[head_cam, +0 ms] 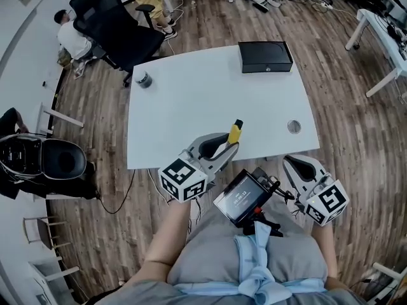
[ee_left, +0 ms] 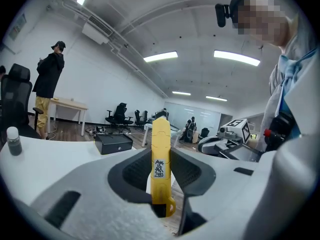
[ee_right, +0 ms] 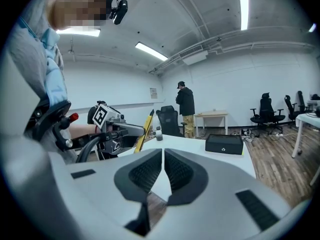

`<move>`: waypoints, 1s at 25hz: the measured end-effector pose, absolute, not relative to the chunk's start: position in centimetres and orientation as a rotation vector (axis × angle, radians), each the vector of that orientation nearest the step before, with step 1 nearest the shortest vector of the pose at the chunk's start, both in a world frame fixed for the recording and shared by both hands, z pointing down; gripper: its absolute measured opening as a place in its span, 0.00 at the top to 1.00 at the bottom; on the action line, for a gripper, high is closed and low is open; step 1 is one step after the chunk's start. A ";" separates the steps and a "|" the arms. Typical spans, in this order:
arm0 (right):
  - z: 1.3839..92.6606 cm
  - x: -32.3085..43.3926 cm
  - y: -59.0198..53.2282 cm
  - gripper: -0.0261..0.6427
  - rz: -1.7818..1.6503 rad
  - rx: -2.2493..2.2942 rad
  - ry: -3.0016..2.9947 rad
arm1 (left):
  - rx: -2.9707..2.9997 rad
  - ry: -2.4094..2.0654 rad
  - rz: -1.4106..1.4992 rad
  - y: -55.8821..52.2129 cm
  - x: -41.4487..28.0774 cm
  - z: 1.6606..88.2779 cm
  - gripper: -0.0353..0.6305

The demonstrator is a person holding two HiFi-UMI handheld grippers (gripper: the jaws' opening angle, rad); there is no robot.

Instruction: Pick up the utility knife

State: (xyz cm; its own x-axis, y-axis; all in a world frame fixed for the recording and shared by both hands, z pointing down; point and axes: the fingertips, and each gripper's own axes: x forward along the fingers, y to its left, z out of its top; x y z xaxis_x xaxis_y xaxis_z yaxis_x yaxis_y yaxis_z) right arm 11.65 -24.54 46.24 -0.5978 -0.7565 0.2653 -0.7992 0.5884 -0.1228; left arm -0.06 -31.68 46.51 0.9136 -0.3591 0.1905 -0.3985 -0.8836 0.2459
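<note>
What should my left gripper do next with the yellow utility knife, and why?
Probably just hold it steady. The left gripper is clamped on the utility knife, which sticks out past the jaw tips and hangs clear of the white table. The pick-up looks done.

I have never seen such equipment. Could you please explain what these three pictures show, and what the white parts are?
There is no robot here. A person holds a white two-jaw gripper in each hand; the cubes with black-and-white squares belong to them. The head view comes from a camera on the person's head, looking down. The two gripper views come from cameras riding on each gripper, looking along its jaws. On the white table are a black box, a small dark jar and a small round object. The left gripper holds a yellow utility knife. The right gripper is closed and empty.
</note>
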 end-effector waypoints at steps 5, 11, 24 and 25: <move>44.7 10.0 -26.2 0.92 0.328 1.302 -2.639 | 2.800 -0.556 0.120 -32.3 -1.5 43.5 0.76; 43.8 8.5 -27.3 0.92 0.339 1.254 -2.681 | 2.816 -0.559 0.076 -32.7 -2.2 41.8 0.76; 42.5 7.1 -27.9 0.92 0.272 1.215 -2.663 | 2.826 -0.536 0.033 -33.4 -2.7 40.7 0.76; 42.2 6.9 -28.2 0.92 0.274 1.218 -2.661 | 2.826 -0.533 0.030 -33.7 -2.8 40.5 0.76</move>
State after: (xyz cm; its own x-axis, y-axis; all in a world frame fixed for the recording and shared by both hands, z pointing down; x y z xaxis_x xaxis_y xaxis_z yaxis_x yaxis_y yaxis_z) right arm 6.92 -28.18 42.25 -0.6398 -0.7237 0.2585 -0.7612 0.6431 -0.0838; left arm -2.81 -33.75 40.48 0.9323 -0.3551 0.0686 -0.3605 -0.8974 0.2545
